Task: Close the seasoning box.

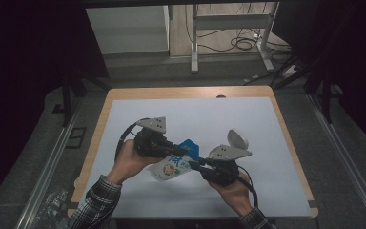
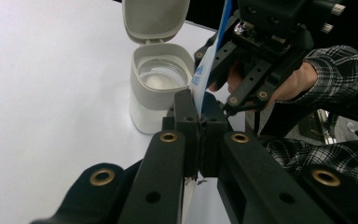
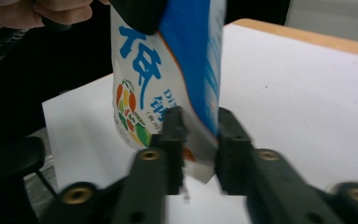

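Both tools hold one pouch [image 1: 174, 167] just above the table [image 1: 267, 124], low centre in the high view.

Left tool [image 1: 167, 145]: jaws pressed together, pinching the pouch's thin edge. In the left gripper view the white-and-blue film stands on edge out of the closed jaws [image 2: 199, 119].

Right tool [image 1: 196, 166]: jaws set either side of the pouch's lower corner. In the right gripper view the film [image 3: 168, 79] sits between them; the left jaw touches it, while the right one seems to stand slightly off. A pinch, I judge, but not a hard one.

Pouch: white with blue characters and a fruit print, blue toward its upper end. In the high view its long axis runs from about 7 o'clock up to 1 o'clock, between the two tools. The left tool has the 11 o'clock side, the right tool the 4 o'clock side.

Jar [image 1: 237, 139]: small, white, hinged lid flipped open, standing on the table at about 1 o'clock from the right tool, just beside it. In the left gripper view its open mouth [image 2: 162, 77] lies straight ahead, past the pouch edge, apart from it.

Judgement: the pouch looks due to be opened or tipped toward the jar. The key relation is jar at 1 o'clock off the pouch's upper end. The right hand [image 1: 233, 193] is nearer it.
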Demonstrator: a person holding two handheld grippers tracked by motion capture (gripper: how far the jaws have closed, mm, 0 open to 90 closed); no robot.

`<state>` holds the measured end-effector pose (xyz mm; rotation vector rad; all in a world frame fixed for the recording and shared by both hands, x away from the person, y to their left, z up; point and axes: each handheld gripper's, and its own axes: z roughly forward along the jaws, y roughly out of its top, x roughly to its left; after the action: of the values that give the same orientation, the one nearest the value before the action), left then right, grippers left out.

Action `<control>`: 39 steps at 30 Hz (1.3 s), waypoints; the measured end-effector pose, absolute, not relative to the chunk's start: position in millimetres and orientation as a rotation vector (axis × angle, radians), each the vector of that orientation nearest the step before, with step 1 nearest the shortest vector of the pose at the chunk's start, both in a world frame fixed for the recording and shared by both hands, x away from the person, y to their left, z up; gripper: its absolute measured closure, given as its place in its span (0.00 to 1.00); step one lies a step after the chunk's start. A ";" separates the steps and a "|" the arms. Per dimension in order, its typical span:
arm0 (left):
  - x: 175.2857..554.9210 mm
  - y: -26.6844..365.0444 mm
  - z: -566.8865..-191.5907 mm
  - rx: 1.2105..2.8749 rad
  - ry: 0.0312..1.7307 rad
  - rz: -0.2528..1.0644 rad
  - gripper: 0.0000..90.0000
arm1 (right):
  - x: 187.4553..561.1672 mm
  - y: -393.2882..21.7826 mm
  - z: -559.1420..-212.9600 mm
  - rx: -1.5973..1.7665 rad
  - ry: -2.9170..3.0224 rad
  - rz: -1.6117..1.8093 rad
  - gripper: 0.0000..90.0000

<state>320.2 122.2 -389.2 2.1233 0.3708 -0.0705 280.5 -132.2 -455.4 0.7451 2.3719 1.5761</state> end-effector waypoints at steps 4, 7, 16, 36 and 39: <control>319.2 126.7 -393.3 2.108 0.367 -0.062 0.99 | 278.6 -128.0 -452.8 0.716 2.374 1.543 0.97; 318.2 129.9 -396.7 2.100 0.372 -0.043 0.98 | 277.1 -123.9 -450.9 0.707 2.361 1.496 0.98; 312.5 136.1 -405.8 2.103 0.414 0.064 0.82 | 277.7 -117.4 -444.5 0.713 2.371 1.450 0.99; 303.9 165.5 -448.7 2.088 0.690 0.339 0.17 | 290.7 -103.9 -428.0 0.737 2.398 1.324 1.00; 301.0 171.0 -460.2 2.099 0.750 0.346 0.11 | 294.9 -99.9 -423.6 0.740 2.404 1.307 1.00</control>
<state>301.0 171.0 -460.2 2.0987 0.7505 0.3464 294.9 -99.9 -423.6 0.7404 2.4044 1.3068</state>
